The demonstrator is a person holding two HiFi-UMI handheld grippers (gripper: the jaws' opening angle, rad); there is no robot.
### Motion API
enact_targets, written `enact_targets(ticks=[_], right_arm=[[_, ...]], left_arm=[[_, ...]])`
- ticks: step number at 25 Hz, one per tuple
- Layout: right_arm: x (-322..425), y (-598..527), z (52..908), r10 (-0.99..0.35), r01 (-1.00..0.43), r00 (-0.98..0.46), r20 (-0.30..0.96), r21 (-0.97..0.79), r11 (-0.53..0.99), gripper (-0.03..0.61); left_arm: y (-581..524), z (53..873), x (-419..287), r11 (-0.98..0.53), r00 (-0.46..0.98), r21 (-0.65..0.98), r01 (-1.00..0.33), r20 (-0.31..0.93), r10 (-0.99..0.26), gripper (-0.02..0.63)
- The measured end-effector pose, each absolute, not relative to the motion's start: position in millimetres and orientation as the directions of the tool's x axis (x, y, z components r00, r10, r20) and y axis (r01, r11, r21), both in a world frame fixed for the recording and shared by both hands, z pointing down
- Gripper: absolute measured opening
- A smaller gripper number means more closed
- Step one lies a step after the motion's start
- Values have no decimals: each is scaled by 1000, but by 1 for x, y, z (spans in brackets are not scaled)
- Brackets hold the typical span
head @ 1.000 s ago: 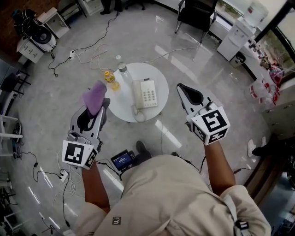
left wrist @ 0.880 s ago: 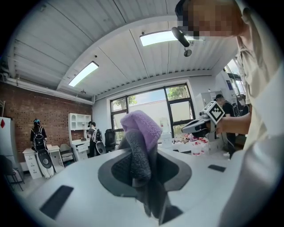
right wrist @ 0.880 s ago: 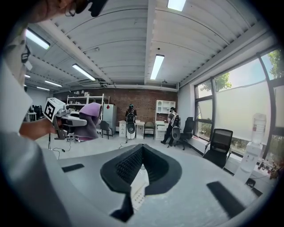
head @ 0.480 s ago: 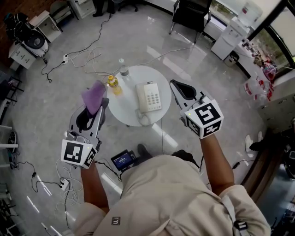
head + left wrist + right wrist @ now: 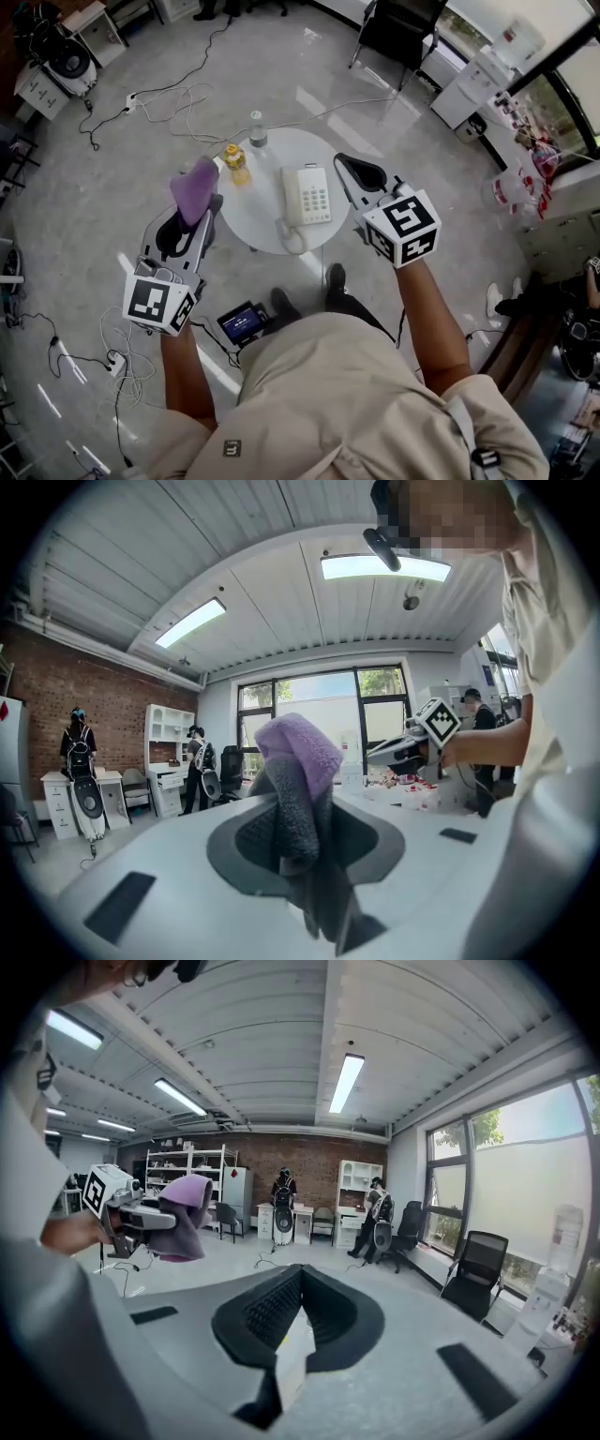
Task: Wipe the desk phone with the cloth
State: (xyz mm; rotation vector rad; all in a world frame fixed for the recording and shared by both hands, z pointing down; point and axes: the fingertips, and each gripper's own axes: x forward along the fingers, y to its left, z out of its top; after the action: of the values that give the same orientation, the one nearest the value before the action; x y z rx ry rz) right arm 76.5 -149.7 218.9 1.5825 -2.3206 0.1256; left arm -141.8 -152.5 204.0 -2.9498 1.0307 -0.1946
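The left gripper point(image 5: 206, 208) is clamping a fuzzy purple cloth point(image 5: 194, 190) that is hiding its tips, while the right gripper point(image 5: 343, 167) is holding its ribbed jaws together, empty.

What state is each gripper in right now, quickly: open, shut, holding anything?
Left gripper: shut on the purple cloth.
Right gripper: shut, with nothing between its jaws.
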Motion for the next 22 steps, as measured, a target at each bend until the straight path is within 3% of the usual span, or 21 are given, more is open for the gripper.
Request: enact_targets(ticks=[11, 22], right_arm=[[66, -190, 250, -842, -884, -411, 350, 75, 462, -6], [66, -239, 342, -777, -871, -440, 450, -5, 491, 34]], left_arm=[[-163, 226, -144, -745, 733, -29, -666, 156, -662, 91], [-186, 287, -131, -730, 714, 32, -683, 240, -657, 92]])
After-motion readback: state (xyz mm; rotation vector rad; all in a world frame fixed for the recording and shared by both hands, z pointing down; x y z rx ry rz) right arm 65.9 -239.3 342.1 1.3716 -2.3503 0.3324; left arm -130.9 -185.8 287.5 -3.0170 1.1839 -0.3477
